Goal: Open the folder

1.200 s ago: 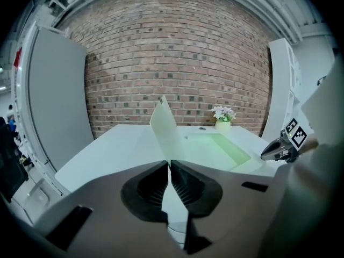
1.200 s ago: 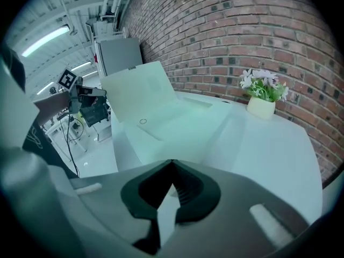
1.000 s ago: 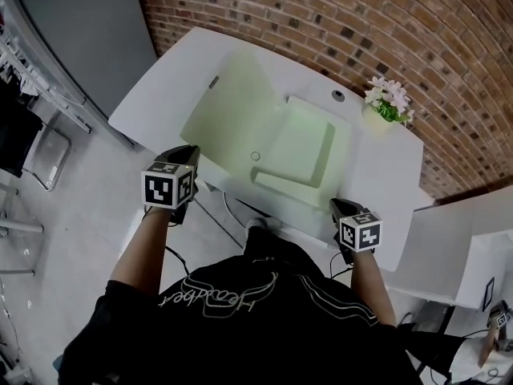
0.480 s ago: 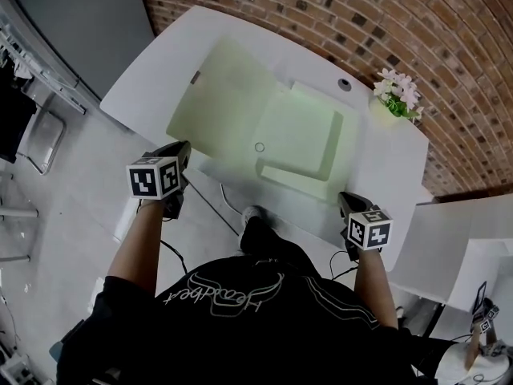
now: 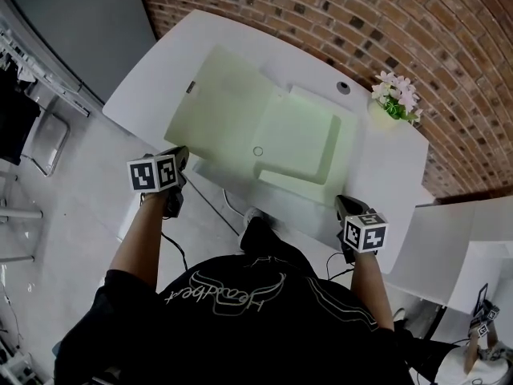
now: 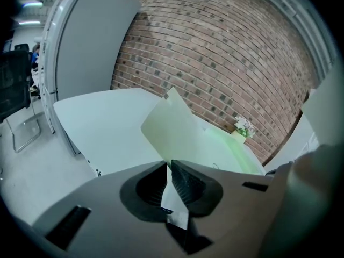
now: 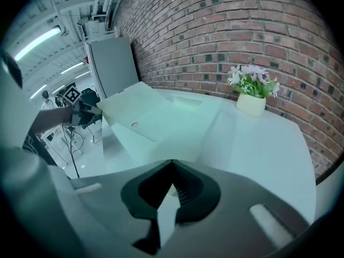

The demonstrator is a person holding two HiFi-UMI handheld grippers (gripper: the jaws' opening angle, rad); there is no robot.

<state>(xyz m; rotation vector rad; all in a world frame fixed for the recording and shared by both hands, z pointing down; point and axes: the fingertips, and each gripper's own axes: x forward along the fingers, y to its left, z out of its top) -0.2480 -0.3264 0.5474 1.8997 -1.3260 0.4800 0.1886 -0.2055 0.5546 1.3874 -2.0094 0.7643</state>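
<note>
white bench [image 5: 385,167] set against a brick wall [image 5: 449,46]; grey panel [image 5: 80,22] and pale floor [image 5: 72,207] at left. left gripper [image 5: 181,156] at the bench's near-left edge, fingers a narrow slit apart, pinching nothing. pale green folder [image 5: 232,119] lies open mid-bench, with a pocket on its right half. small pot [image 5: 377,117] near the wall holds flowers [image 5: 394,95]. right gripper [image 5: 343,205] at the near-right edge, fingers pressed together, empty.

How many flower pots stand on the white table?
1. The flower pot stands at the table's far right edge, beside the brick wall. None seems hidden.
</note>
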